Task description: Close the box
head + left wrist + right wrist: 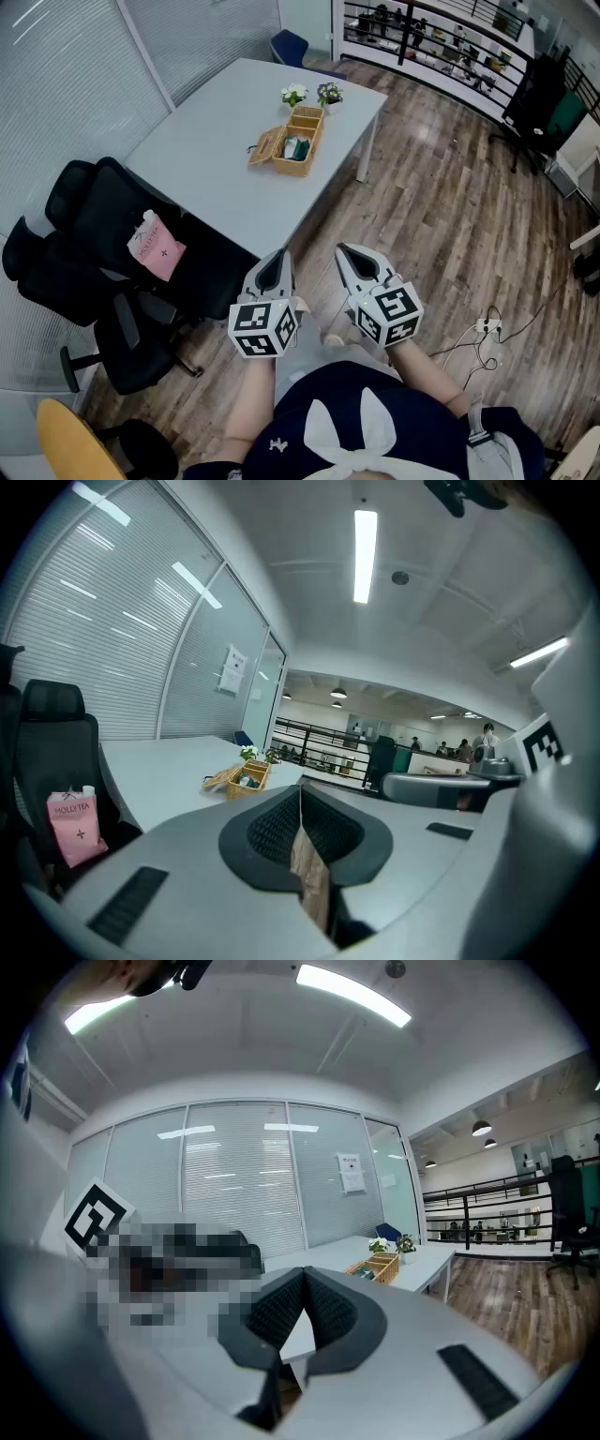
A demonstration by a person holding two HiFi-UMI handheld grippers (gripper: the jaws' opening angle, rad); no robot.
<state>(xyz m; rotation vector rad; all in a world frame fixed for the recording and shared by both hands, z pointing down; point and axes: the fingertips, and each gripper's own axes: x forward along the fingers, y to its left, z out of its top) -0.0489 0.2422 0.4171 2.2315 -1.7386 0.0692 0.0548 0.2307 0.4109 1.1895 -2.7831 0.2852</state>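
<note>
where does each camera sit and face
head view: on the person's head, steeply down over the white table; left gripper, right gripper and forearms show.
left gripper view: on that gripper, along its shut jaws toward the table.
right gripper view: on that gripper, along its shut jaws toward the table.
shared: all see the open wicker box.

A pink bag (156, 247) sits on a black chair (98, 220) beside the table (211, 159).

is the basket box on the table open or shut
Open: the box has its lid swung out to the side, and the contents inside show.
</note>
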